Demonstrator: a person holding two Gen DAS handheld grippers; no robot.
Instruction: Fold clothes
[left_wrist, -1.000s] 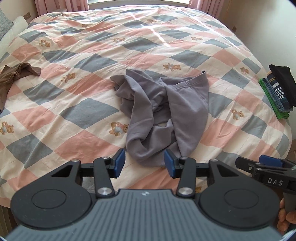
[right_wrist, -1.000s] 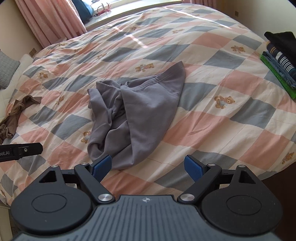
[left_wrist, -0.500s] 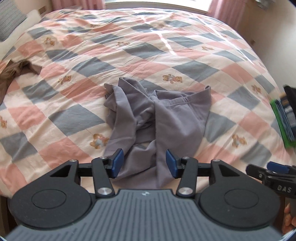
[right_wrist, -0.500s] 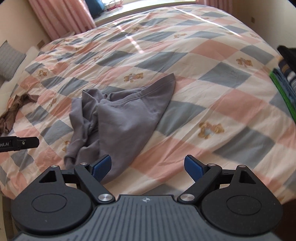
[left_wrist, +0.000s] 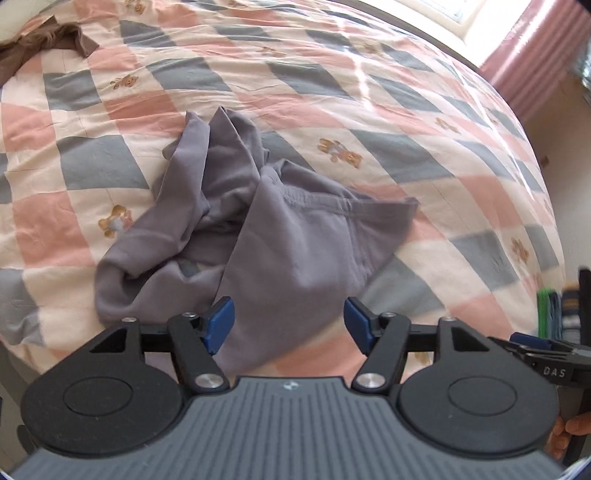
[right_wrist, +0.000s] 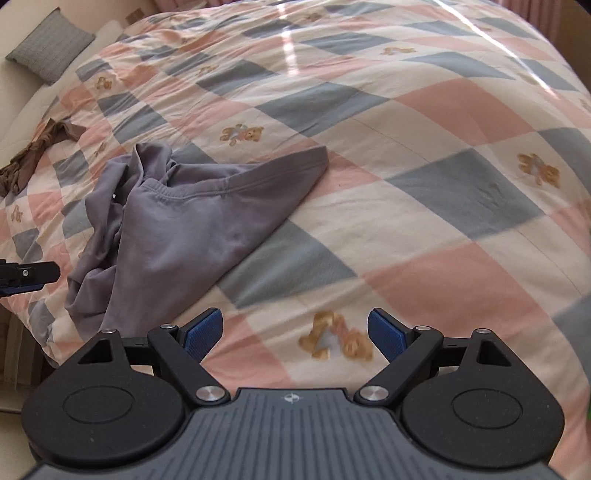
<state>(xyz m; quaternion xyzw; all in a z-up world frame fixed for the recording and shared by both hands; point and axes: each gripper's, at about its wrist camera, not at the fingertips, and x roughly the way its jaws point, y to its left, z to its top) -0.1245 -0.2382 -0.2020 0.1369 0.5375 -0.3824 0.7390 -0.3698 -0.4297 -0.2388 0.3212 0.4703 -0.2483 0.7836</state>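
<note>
**Both claws spread above a crumpled grey garment on the bed**

The grey garment (left_wrist: 280, 236) lies bunched on the checked quilt (left_wrist: 424, 122) near the bed's front edge. It is plain lavender-grey knit with a stitched hem or waistband showing across its upper part. One flat panel runs out to a pointed corner on the right, while the left side is twisted into rolled folds. Its long axis runs roughly from the near left edge of the bed up toward the far right.

The left claw (left_wrist: 290, 325) is poised level just over the garment's near edge, its blue pads spread with cloth showing between them, gripping nothing. The right claw (right_wrist: 295, 332) hovers over bare quilt to the right of the garment, also spread wide and empty.

A brown garment (right_wrist: 33, 155) lies well apart at the far left, and a grey pillow (right_wrist: 50, 51) beyond it.
</note>
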